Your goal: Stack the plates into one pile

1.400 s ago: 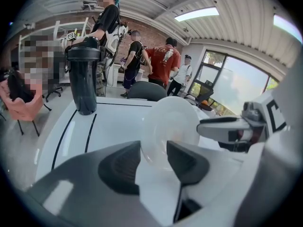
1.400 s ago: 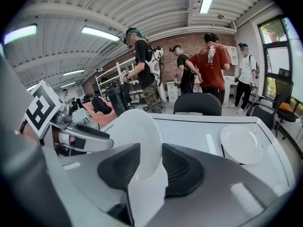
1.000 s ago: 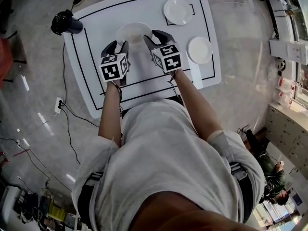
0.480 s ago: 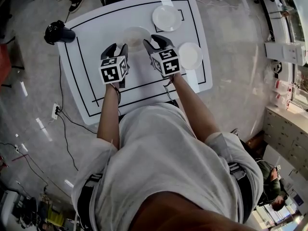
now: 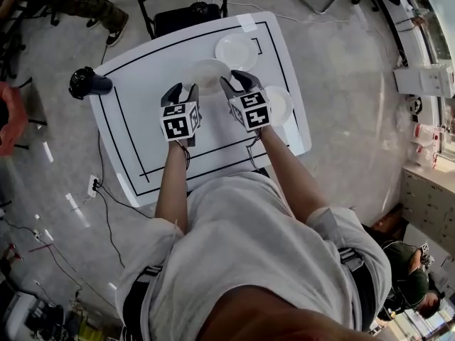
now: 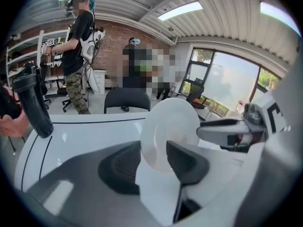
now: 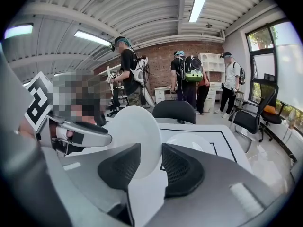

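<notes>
I hold one white plate [image 5: 207, 73] above the white table [image 5: 135, 119], with a gripper on each side of its rim. My left gripper [image 5: 180, 92] is shut on its left rim. My right gripper [image 5: 234, 84] is shut on its right rim. In the left gripper view the plate [image 6: 170, 126] sits between the pads of the left gripper [image 6: 154, 162]. The right gripper view shows the same plate [image 7: 137, 134] in the right gripper [image 7: 150, 167]. A second plate [image 5: 236, 51] lies just beyond it at the far right. A third plate [image 5: 279, 105] lies by the right edge.
A black handheld device [image 5: 89, 82] stands at the table's left edge. A black chair [image 5: 186, 13] is tucked against the far side. Several people [image 7: 189, 79] stand beyond the table. A black line [image 5: 121, 130] frames the tabletop.
Both grippers have carried the held plate to the right and away from me, closer to the far plate. Their grip has stayed the same.
</notes>
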{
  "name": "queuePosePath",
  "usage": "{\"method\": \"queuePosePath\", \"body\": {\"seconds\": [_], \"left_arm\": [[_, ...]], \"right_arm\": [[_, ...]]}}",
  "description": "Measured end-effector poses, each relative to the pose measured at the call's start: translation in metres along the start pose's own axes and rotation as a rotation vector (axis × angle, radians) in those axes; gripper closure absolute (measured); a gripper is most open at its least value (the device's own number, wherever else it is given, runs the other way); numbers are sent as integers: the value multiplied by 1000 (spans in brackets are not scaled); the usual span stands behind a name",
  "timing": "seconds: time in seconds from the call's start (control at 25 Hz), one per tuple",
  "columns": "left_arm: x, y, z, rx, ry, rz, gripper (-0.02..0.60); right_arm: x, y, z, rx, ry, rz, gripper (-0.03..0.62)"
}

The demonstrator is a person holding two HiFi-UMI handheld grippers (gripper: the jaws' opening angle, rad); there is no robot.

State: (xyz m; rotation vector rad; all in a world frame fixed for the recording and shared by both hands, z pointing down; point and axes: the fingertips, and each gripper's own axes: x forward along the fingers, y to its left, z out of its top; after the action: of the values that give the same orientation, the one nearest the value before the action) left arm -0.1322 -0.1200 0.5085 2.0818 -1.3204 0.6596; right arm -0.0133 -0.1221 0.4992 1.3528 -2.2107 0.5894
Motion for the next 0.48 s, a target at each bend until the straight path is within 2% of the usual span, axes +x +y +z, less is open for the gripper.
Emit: {"method": "queuePosePath", "body": {"seconds": [0.48], "left_arm": [[32,-49,23,34,5,-1,423]], "right_arm": [[-16,-59,-3,14,-32,1,447]]}}
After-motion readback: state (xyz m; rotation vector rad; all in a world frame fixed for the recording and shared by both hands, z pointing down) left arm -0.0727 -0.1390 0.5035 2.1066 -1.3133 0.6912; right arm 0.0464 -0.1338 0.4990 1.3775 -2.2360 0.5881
